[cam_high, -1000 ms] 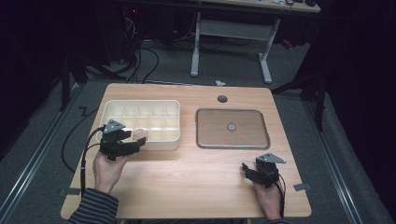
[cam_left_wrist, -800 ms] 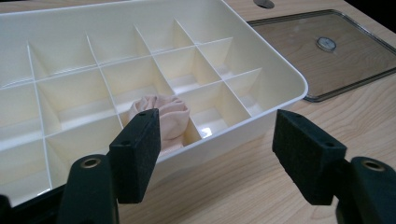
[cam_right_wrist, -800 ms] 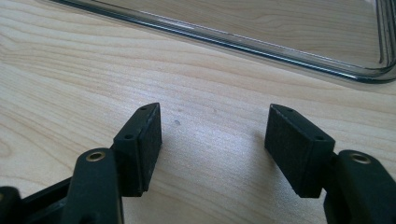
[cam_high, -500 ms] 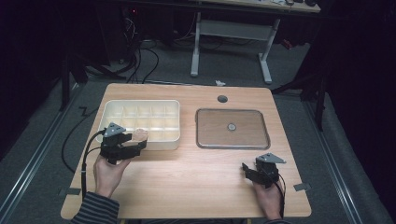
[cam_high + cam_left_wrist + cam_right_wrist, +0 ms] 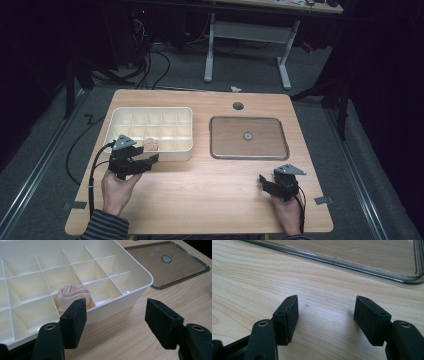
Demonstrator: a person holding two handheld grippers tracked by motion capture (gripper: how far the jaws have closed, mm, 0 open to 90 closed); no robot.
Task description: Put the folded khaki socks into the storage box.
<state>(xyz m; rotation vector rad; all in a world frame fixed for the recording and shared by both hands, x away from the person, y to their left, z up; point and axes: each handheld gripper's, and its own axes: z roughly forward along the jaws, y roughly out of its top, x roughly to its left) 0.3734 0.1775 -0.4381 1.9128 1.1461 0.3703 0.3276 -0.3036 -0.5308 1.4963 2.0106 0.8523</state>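
Observation:
A cream divided box [image 5: 116, 122] [image 5: 140, 272] stands on the wooden table at the left. A rolled pale pink cloth [image 5: 151, 144] [image 5: 72, 293] lies in one of its front compartments. My left gripper [image 5: 148, 162] [image 5: 116, 320] is open just in front of the box's near wall, with nothing between its fingers. A clear flat lid [image 5: 248, 138] [image 5: 165, 263] [image 5: 362, 252] lies right of the box. My right gripper [image 5: 265, 183] [image 5: 327, 317] rests open low over bare wood near the front right, empty.
A round grommet hole [image 5: 238, 106] sits near the table's far edge. Beyond the table stand a white desk frame [image 5: 247, 35] and loose cables [image 5: 150, 55] on the grey floor. Bare wood [image 5: 210, 190] stretches between my two hands.
My left gripper has drawn back from the box toward the front and its jaws have come off the pink cloth, which now lies in the compartment. The right gripper has stayed put.

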